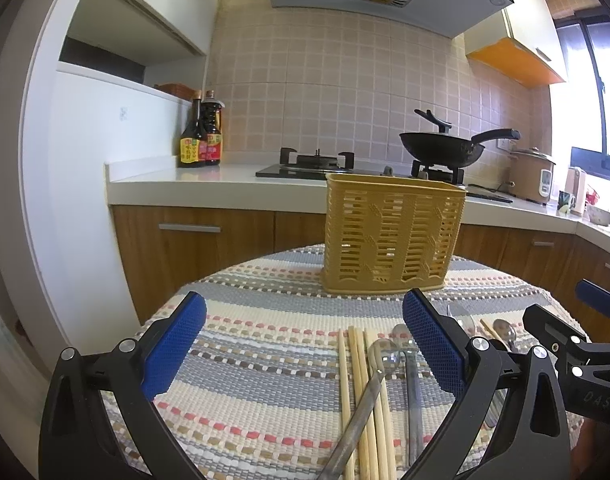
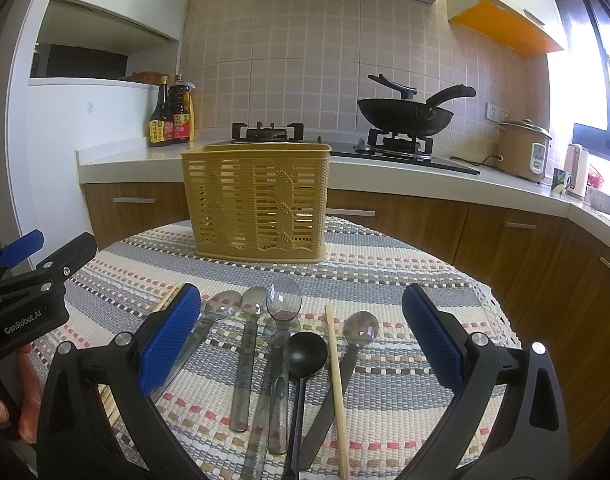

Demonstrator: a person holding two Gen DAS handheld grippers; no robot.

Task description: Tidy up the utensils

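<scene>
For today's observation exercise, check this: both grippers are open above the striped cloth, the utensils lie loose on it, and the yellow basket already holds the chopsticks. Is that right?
One detail is wrong. The chopsticks are not in the yellow basket; they lie on the striped cloth with the spoons, as the left wrist view shows. The left gripper and right gripper are indeed open.

Bright daylight from window (image 1: 601,92) at right, blown out; strong fisheye bending, dark corners; centre sharp.
</scene>
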